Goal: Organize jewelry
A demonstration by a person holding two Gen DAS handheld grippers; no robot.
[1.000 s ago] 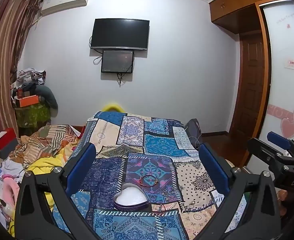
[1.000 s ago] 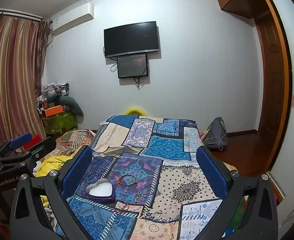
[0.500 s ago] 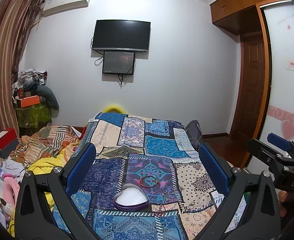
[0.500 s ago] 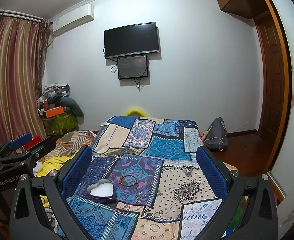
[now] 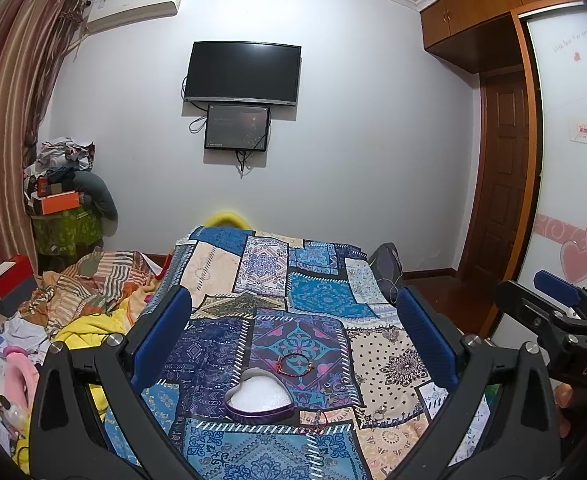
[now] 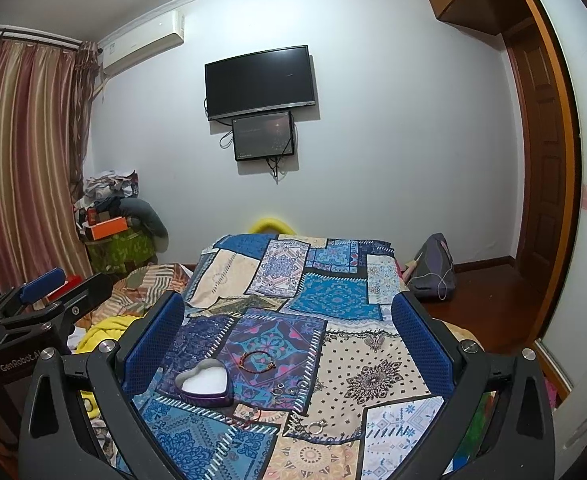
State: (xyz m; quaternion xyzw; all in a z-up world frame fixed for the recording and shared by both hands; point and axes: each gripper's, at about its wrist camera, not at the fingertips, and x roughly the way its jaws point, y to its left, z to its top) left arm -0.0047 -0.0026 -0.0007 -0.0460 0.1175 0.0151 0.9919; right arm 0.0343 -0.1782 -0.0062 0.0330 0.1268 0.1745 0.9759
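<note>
A purple heart-shaped box with white lining lies open on the patchwork bedspread; it also shows in the right wrist view. A red-brown bracelet lies just beyond it, also in the right wrist view. Small rings, a thin chain and a silver piece lie near the box. My left gripper is open and empty, held above the bed. My right gripper is open and empty too, to the right of the left one.
The bed runs toward a wall with a TV. Piled blankets and clothes lie left of the bed. A dark bag sits on the wooden floor to the right, near a door.
Both views have shifted slightly; the box and bracelet sit a little lower in view than a second ago. Nothing on the bed has moved. Both grippers stay open.
</note>
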